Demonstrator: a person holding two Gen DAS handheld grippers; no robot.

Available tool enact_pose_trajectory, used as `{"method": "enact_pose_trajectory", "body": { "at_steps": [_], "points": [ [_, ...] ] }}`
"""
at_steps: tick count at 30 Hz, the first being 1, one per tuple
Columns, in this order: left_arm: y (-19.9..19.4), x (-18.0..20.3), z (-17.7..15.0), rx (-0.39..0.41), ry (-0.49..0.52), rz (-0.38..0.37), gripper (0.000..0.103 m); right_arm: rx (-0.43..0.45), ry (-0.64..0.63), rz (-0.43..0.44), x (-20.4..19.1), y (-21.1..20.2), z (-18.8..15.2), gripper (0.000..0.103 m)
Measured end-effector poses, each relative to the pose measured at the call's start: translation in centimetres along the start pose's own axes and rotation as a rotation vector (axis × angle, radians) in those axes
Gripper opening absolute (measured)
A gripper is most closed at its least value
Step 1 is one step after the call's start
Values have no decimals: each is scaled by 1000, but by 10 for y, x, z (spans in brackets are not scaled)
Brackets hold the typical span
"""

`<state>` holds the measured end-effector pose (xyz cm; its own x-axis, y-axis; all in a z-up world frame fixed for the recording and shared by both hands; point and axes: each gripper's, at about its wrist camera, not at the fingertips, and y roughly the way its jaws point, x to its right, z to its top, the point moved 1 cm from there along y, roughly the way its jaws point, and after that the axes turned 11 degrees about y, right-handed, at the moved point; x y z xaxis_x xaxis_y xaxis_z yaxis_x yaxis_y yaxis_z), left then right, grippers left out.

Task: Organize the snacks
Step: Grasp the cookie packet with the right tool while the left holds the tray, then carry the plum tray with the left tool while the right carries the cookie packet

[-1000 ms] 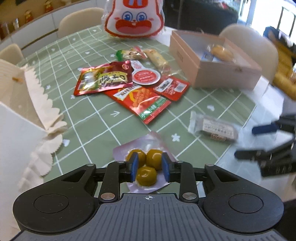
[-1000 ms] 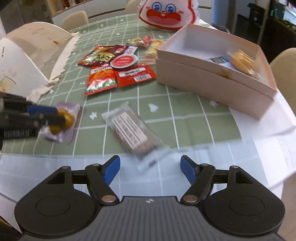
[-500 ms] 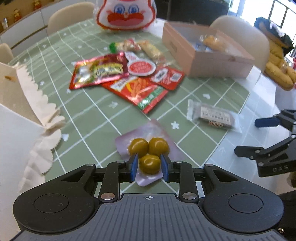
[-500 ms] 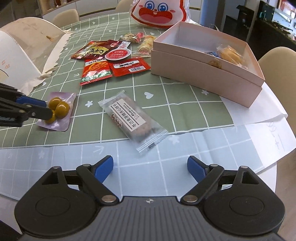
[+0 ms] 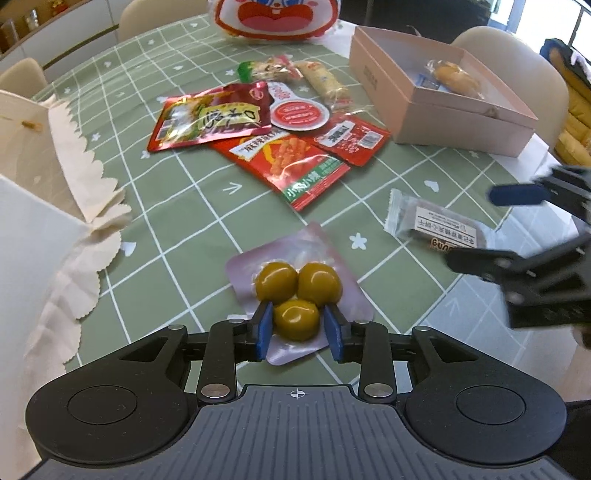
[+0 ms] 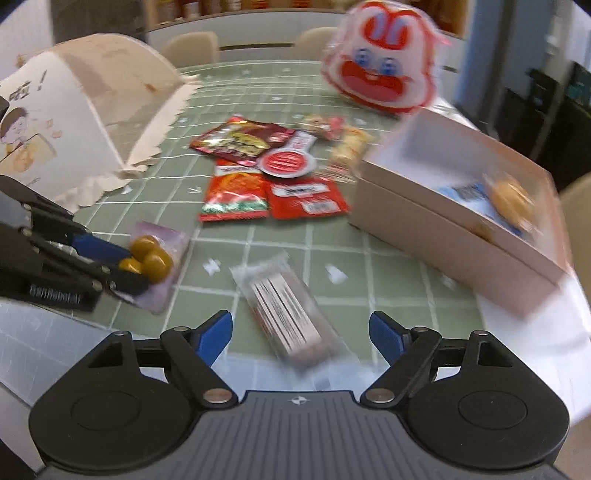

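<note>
Straddling the glossy purple pouch [image 5: 299, 284] of three round olive-green balls on the checked green tablecloth [image 5: 177, 206], the left gripper [image 5: 298, 326] has just widened, pads clear. Right wrist view: right gripper [image 6: 301, 334] spread wide, just narrowing, over a crinkly clear-wrapped bar [image 6: 288, 314].

bunny bag [image 5: 275, 16]: top cut off by the left view's upper edge; smeared by blur in the right view.
paper bag [image 5: 33, 206]: cut off by the left view's left edge.
right gripper [image 5: 524, 229]: blurred in the left view, body cut off at the right edge.
wafer pack [image 6: 291, 317]: print smeared unreadable in the right view.
pink box [image 6: 458, 221]: contents blurred; the blue-and-white item under the bun cannot be identified.
olive pack [image 5: 295, 291]: near edge hidden behind the left fingers [image 5: 265, 328].
shelf jars [image 6: 229, 4]: too small and blurred to tell.
</note>
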<state>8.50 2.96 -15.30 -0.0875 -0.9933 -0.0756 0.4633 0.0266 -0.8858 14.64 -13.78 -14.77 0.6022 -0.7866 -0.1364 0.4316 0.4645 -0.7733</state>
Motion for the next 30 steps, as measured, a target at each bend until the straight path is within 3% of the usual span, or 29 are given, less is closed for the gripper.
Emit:
{"method": "enact_pose_trajectory", "body": {
  "at_steps": [2,4,6,9,15,23,30],
  "points": [
    [0,1,0,-2,-1,3,36,-38,6,16,1,16,9,82],
    [0,0,0,-2,-7,1,36,-82,26,36,2,26,12,74],
    [-1,-1,-1,1,-15,-2,36,-78,9,34,-5,23,10,51],
    [-1,-1,-2,9,-15,-3,36,-96,-48,32,-19,16,2,41],
    [-1,-1,-2,15,-2,-9,36,-116,3,40,-26,-7,-12,36],
    [-6,3,-12,75,39,-1,32,-77,169,-13,7,-51,-21,36],
    [-25,29,-19,135,129,-105,31,-12,318,-107,52,-95,-26,36]
  ]
}}
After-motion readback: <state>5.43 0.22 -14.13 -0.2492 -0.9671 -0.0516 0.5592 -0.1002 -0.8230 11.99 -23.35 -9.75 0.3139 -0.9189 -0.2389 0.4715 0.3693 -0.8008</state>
